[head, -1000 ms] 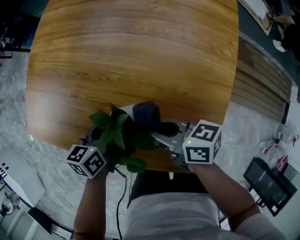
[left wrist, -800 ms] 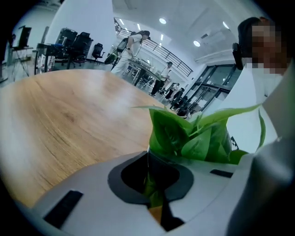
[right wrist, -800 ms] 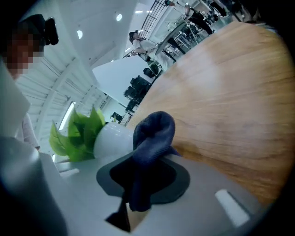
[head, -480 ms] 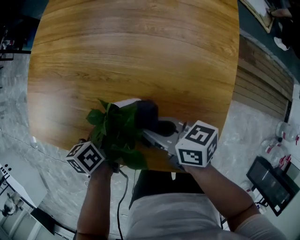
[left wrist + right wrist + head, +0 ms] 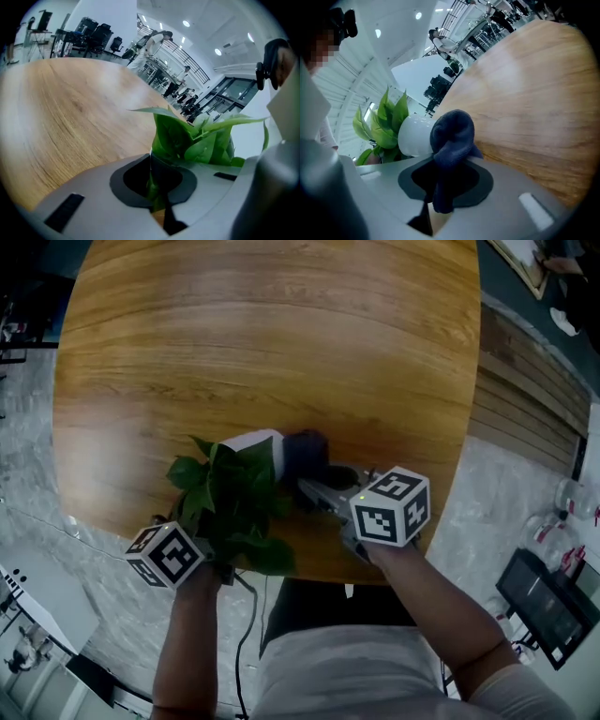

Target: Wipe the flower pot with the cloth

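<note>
The left tongs (image 5: 157, 187) are pinching the bendy plant (image 5: 187, 140) (a frail hold; the rim seems surer), holding the likely light, breakable pot (image 5: 415, 136) tilted ahead of the right tongs (image 5: 440, 187), which are clamping the limp cloth (image 5: 452, 136) against it.

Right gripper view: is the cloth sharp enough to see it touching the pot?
Right gripper view: cloth sharp, apparently against the pot, whose white side is slightly overexposed; head view: darker, cloth merges with shadow.
</note>
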### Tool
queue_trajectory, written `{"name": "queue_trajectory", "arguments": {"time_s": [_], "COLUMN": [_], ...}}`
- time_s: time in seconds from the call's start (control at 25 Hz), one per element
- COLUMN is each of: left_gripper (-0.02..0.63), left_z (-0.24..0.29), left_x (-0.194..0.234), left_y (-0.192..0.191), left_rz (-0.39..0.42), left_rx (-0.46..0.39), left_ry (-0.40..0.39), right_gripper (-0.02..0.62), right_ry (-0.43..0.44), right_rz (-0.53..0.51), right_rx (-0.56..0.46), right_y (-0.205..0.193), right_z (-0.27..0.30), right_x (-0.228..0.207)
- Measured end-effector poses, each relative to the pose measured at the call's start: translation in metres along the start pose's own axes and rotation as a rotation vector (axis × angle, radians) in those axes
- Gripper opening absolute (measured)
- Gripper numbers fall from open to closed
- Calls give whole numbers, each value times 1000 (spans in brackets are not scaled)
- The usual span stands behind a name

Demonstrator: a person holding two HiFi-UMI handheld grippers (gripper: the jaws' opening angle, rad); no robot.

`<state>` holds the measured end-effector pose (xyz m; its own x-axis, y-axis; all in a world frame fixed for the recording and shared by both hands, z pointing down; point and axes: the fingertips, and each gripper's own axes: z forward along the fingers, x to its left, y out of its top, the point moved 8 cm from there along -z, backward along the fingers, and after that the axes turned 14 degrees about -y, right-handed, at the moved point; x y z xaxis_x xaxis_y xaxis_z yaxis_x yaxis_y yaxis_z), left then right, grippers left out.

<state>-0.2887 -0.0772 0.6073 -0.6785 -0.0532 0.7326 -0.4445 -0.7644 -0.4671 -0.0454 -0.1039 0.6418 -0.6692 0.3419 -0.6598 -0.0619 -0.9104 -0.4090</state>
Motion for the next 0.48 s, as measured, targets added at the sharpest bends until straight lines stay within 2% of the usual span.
{"name": "queue_trajectory", "arguments": {"time_s": [0.24, 0.4, 0.48], "left_gripper": [15, 15, 19], "left_z": [10, 17, 18], "left_x": [-24, -33, -39], "left_y": [2, 7, 11], "left_rz": [103, 117, 124], "left_rx": [18, 33, 36], "left_ry": [33, 36, 42], "right_gripper": [67, 67, 67], "right_ry": [-26, -60, -81], "right_rz": [-51, -108, -104], "right_rx": [-46, -84, -108], "right_y": [13, 27, 35], "right_z": [-32, -64, -79], "right_x": [4, 3, 0]}}
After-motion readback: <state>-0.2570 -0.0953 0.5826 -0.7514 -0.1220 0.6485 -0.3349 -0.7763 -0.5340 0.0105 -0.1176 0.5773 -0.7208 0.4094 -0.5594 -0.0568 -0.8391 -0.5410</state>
